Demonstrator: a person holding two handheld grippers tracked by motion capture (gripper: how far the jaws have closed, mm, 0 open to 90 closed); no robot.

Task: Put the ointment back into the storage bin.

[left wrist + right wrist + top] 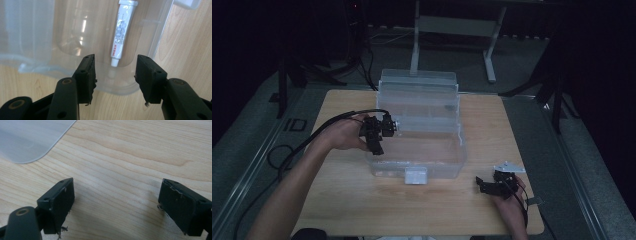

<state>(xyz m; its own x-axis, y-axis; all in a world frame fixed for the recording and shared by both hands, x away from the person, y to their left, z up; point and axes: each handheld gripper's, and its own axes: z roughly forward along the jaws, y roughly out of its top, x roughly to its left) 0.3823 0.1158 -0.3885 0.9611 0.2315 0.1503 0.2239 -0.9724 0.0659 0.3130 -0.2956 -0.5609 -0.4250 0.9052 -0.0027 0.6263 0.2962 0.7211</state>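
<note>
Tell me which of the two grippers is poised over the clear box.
The left gripper: it hangs open at the clear plastic box's left side, jaws pointing at a white tube inside. The right gripper sits open over bare wooden table, beside the box.

Tube (121,30) print blurred, its far end beyond the top edge.

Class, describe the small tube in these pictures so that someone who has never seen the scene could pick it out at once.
Start at the wooden table and find the clear plastic box with its lid open, standing in the middle. Inside it, seen through the wall from the left gripper, lies a small white tube. Its red and dark print and white nozzle set it apart from the see-through plastic around it.
</note>
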